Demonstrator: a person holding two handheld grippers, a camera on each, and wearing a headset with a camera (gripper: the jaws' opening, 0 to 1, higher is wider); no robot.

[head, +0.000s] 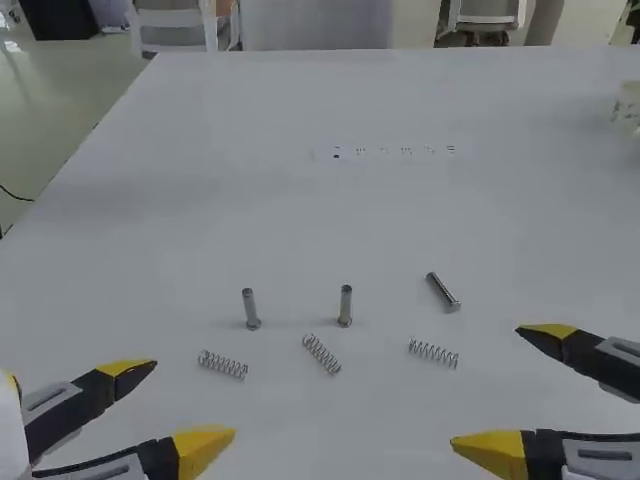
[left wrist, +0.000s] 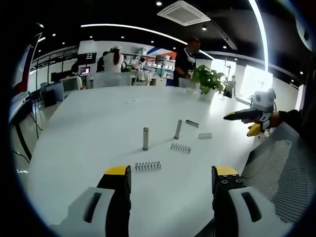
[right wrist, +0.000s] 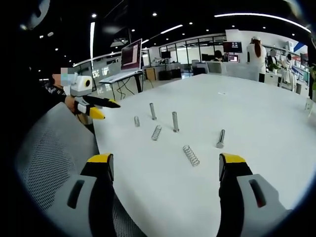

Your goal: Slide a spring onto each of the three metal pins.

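Note:
Two metal pins stand upright on the white table [head: 300,200], a left one [head: 250,308] [left wrist: 145,138] [right wrist: 152,111] and a middle one [head: 345,305] [left wrist: 177,129] [right wrist: 175,121]. The third pin [head: 442,291] [left wrist: 192,123] [right wrist: 220,138] lies flat at the right. Three springs lie loose in front of them: left [head: 222,364] [left wrist: 148,166], middle [head: 321,353] [right wrist: 156,132], right [head: 433,352] [right wrist: 191,155]. My left gripper [head: 178,403] [left wrist: 171,171] is open near the left spring, holding nothing. The right gripper [head: 497,388] [right wrist: 166,159] is open beside the right spring.
A small clear object [head: 628,105] sits at the table's far right, and a faint row of marks [head: 390,150] lies mid-table. Chairs [head: 175,25] line the far edge. A potted plant [left wrist: 207,79] stands at the far end, with people beyond.

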